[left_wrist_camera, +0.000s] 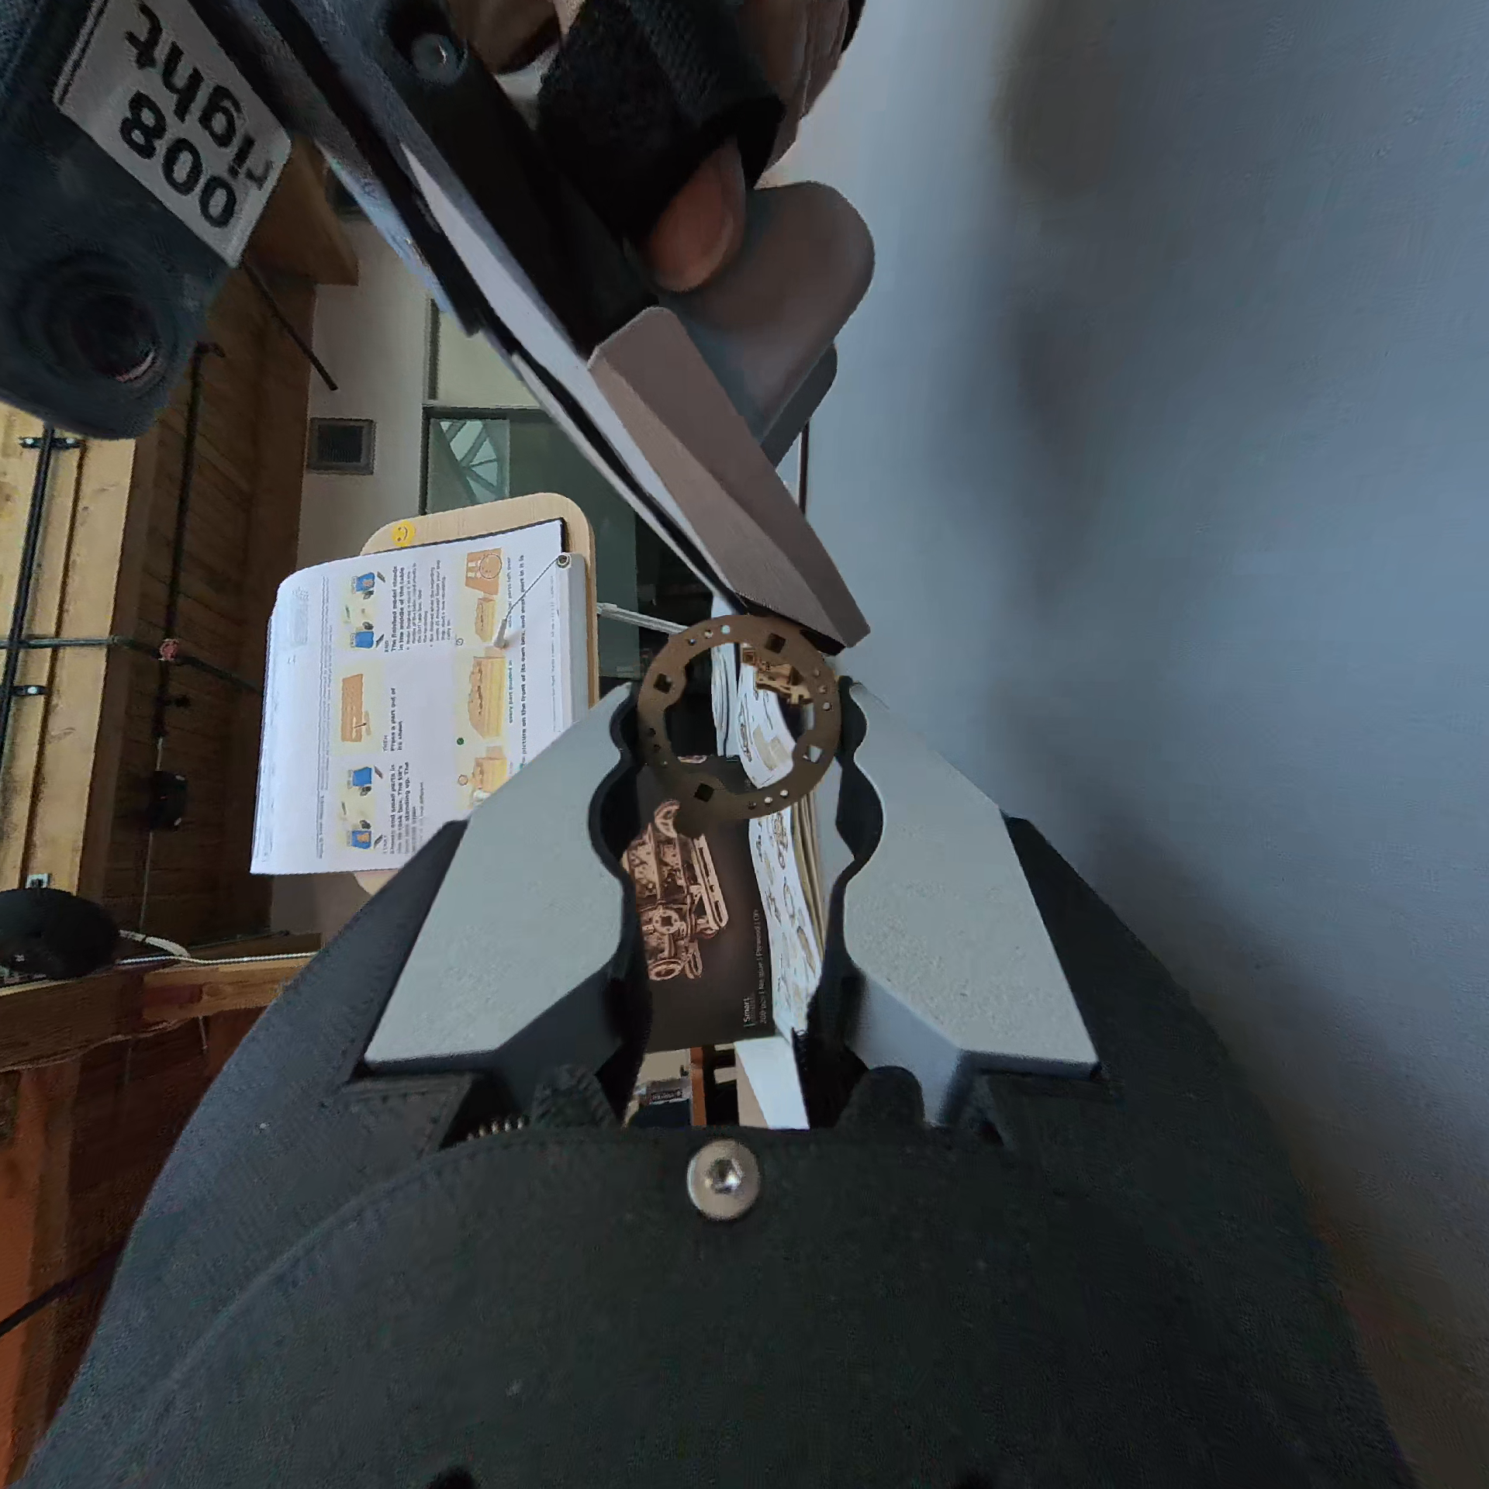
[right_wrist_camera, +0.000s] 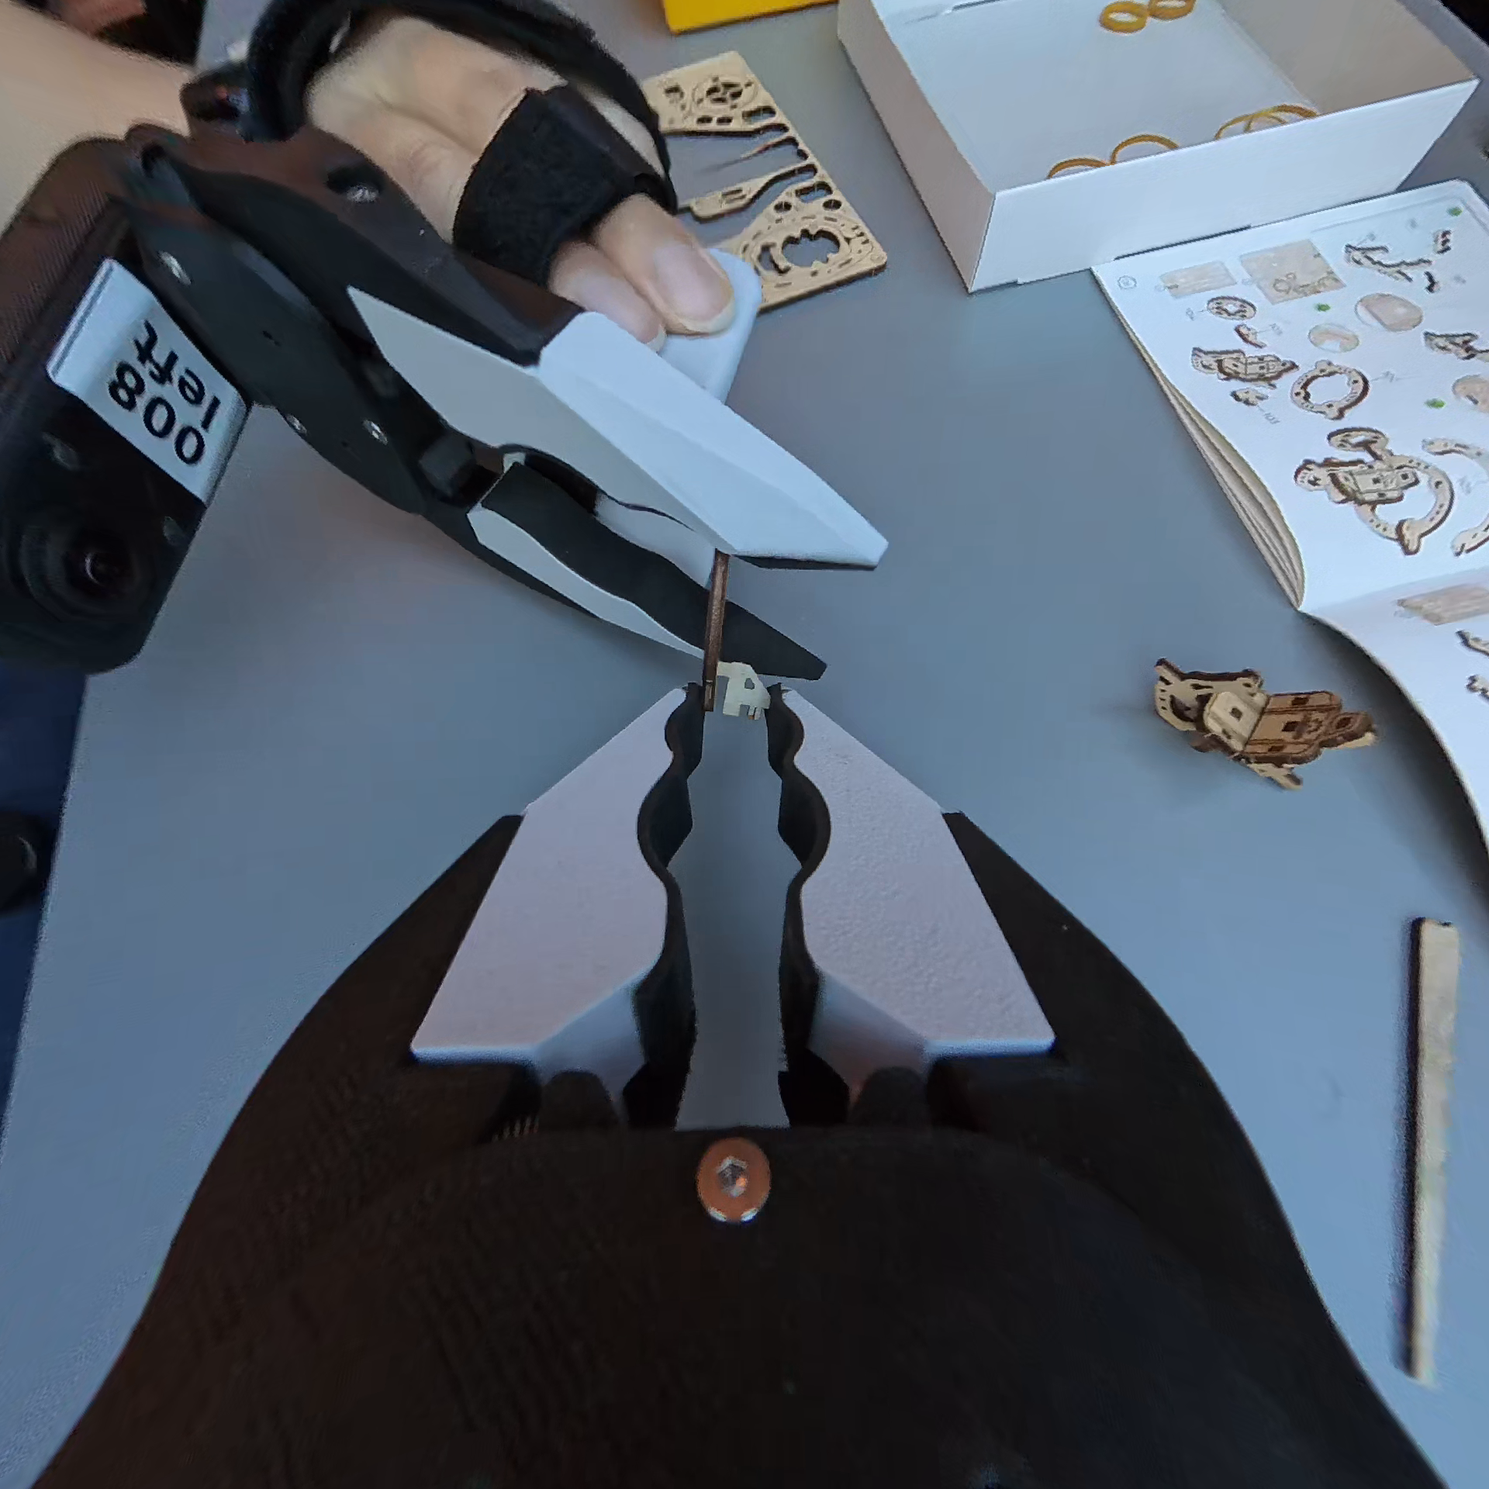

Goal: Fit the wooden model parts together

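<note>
Here, above the grey table (right_wrist_camera: 322,806), I hold a flat wooden ring (left_wrist_camera: 737,717) in my left gripper (left_wrist_camera: 737,709), its fingers clamped across the ring's rim so the square slots and the row of small holes face my left wrist camera. I keep it upright and edge-on to the other tool, which is why the right wrist view shows it only as a thin dark strip (right_wrist_camera: 714,628).

My right gripper (right_wrist_camera: 733,699) is pinched on a small pale wooden piece (right_wrist_camera: 743,694) at its very tips, leaving the piece's end free to enter a slot. The piece sits right against the ring's face; whether it has seated I cannot tell.

Both parts are held clear of the table, probably so neither tool fouls the surface while I line things up.

Laid out to the side are the instruction booklet (right_wrist_camera: 1329,403), a finished sub-assembly (right_wrist_camera: 1257,721), a punched-out parts sheet (right_wrist_camera: 773,185), a white box (right_wrist_camera: 1128,201) and a loose wooden strip (right_wrist_camera: 1434,1144).
</note>
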{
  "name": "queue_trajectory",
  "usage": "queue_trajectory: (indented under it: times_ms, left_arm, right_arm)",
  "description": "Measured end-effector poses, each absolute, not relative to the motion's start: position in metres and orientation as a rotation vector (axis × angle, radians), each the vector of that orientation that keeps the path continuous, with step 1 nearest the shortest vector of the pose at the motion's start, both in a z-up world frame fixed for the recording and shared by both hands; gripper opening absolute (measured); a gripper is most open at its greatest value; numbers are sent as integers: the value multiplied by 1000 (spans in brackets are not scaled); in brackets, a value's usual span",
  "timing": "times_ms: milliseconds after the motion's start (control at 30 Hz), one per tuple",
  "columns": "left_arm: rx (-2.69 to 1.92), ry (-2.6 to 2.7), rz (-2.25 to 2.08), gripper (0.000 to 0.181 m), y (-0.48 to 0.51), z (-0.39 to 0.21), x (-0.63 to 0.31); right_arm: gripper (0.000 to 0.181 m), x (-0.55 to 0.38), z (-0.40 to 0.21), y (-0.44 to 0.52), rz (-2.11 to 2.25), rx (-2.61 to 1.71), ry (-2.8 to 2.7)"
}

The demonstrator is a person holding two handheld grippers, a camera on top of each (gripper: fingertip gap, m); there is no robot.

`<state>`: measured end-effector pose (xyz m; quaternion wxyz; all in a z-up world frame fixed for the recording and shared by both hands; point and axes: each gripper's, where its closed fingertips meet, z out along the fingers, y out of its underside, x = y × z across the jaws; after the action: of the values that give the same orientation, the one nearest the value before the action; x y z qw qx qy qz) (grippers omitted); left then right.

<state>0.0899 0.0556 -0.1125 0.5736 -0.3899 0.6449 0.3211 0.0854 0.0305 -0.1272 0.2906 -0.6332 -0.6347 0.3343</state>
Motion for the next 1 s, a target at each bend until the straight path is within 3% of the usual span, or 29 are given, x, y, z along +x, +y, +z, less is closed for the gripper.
queue_trajectory:
  times_ms: [133, 300, 1000]
  left_arm:
    - [-950, 1552, 782, 45, 72, -123, 99]
    - [-985, 1436, 780, 44, 83, -109, 100]
    - [-853, 1416, 845, 43, 63, -102, 103]
  right_arm:
    - [14, 95, -139, 46, 852, -1691, -1784]
    - [13, 94, -123, 52, 1113, -1657, -1621]
    - [14, 95, -123, 34, 999, -1639, -1647]
